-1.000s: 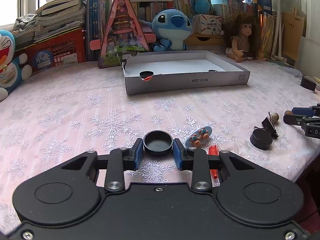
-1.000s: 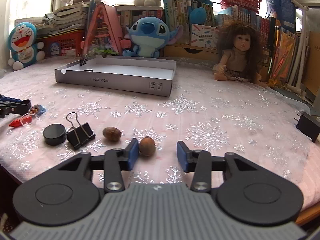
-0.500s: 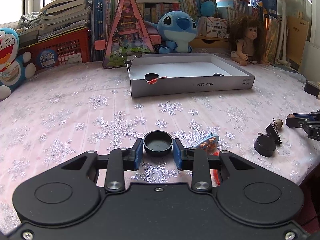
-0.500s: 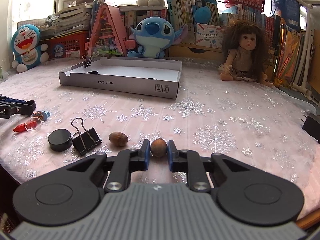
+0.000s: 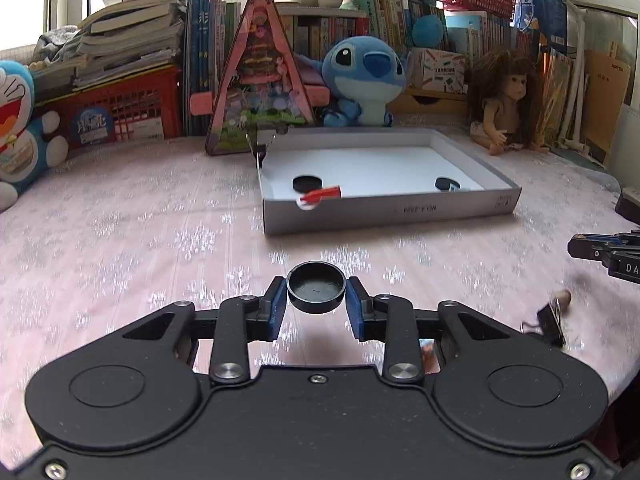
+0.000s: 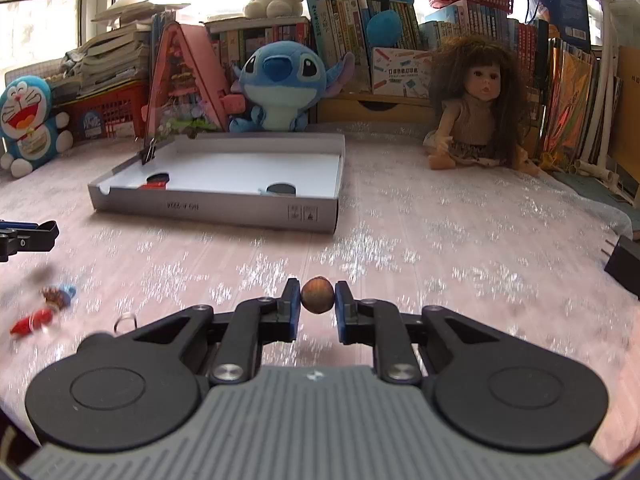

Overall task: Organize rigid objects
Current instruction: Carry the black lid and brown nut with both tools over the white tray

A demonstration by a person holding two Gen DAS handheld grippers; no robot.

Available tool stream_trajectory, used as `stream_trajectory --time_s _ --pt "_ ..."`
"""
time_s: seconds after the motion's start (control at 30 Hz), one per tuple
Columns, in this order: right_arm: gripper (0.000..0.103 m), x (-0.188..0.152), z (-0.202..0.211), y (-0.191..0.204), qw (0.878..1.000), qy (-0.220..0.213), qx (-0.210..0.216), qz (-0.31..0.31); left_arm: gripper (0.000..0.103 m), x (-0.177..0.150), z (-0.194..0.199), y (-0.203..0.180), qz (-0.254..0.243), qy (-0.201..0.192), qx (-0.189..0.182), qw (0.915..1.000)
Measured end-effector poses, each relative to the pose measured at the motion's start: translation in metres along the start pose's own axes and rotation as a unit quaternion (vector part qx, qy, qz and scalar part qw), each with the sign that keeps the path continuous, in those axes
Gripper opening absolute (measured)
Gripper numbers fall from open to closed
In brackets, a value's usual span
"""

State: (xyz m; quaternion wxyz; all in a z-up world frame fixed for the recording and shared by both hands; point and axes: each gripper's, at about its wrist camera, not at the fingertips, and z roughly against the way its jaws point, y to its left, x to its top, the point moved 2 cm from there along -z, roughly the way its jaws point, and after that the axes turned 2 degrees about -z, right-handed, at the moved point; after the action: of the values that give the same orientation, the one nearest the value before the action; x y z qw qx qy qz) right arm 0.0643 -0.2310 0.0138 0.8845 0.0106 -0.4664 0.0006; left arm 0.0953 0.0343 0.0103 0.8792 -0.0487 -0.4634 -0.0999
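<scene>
Both loads have just lifted off the worktop (image 5: 120, 232): my left tool (image 5: 316, 305) grips the black cap (image 5: 316, 286), my right tool (image 6: 317, 307) the nut (image 6: 317, 294), heading for the far box (image 5: 400, 208).

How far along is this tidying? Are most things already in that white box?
Partly done. The white box already holds two black caps and a red piece. In hand: the left tongs grip a black cap, and the right tongs a brown nut. Left on the table: a binder clip, another nut and small colourful bits.
</scene>
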Motion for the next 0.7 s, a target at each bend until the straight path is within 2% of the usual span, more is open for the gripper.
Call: stream_trajectory --time_s 0.27,0.7 --pt "0.022 0.038 -0.020 -0.007 1.000 0.001 0.008 -0.020 0.030 0.042 -0.020 0.004 0.012 -0.004 -0.019 0.9998" --pt "0.022 0.107 -0.087 -0.012 0.993 0.063 0.042 -0.093 0.030 0.117 -0.093 0.018 0.038 0.032 -0.030 0.9983"
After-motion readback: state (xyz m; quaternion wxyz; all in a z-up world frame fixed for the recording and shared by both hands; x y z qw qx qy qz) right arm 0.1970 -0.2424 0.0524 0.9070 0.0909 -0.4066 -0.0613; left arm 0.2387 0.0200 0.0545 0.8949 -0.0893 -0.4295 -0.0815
